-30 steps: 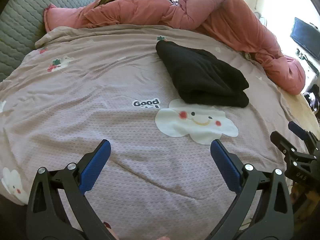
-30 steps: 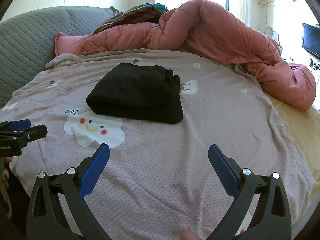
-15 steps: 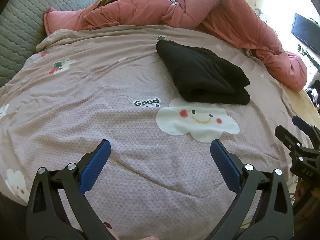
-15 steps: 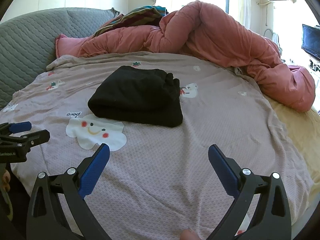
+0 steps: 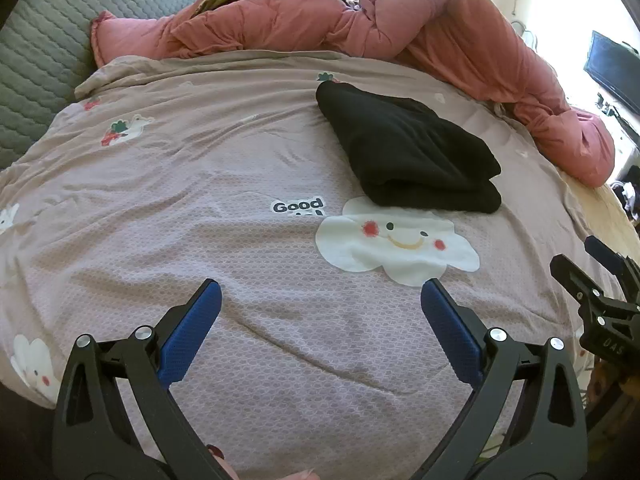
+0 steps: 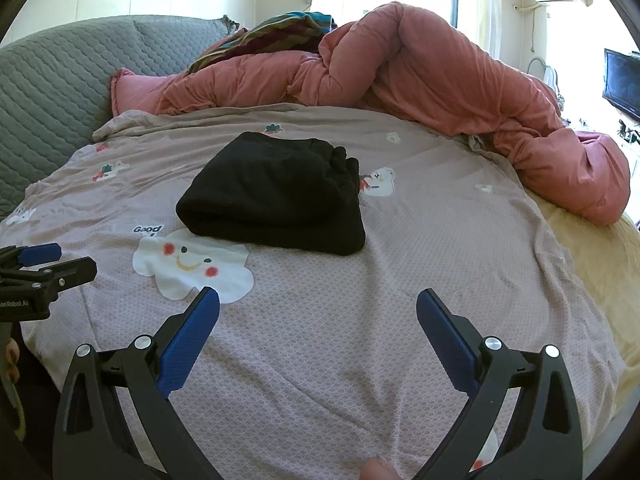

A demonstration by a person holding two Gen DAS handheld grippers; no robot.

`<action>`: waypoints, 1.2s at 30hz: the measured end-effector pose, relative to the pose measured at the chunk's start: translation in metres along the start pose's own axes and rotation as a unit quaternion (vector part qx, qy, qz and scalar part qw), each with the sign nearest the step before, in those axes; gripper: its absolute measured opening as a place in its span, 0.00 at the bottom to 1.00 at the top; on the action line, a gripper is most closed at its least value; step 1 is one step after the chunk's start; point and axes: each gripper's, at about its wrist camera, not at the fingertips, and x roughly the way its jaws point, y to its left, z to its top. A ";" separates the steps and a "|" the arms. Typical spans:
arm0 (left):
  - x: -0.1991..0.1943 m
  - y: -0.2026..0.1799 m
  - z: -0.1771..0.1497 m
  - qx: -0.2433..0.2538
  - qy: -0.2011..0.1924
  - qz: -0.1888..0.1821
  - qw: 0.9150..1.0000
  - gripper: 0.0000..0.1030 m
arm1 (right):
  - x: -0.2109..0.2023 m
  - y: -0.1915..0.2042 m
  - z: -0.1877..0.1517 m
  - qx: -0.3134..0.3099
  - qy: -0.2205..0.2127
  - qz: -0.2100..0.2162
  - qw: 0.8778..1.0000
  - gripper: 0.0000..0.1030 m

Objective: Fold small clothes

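Note:
A black garment lies folded into a thick bundle on the mauve bedsheet; it also shows in the right wrist view. My left gripper is open and empty, held above the sheet well short of the garment. My right gripper is open and empty, also short of the garment. The right gripper shows at the right edge of the left wrist view, and the left gripper at the left edge of the right wrist view.
A pink duvet is bunched along the far and right side of the bed. A grey quilted headboard stands at the left. A white cloud print lies just in front of the garment. A dark screen hangs at far right.
Both grippers have drawn back and risen slightly, so the bed looks a little farther away. The garment has not moved. Both grippers stay open.

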 end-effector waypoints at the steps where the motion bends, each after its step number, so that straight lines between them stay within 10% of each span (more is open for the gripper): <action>1: 0.000 0.000 0.000 0.001 0.000 0.000 1.000 0.91 | 0.000 0.000 0.000 0.000 0.000 0.000 1.000 0.95; 36: 0.003 0.007 0.000 -0.010 0.021 0.019 1.000 0.91 | -0.006 -0.005 -0.002 -0.001 -0.001 -0.014 1.000 0.95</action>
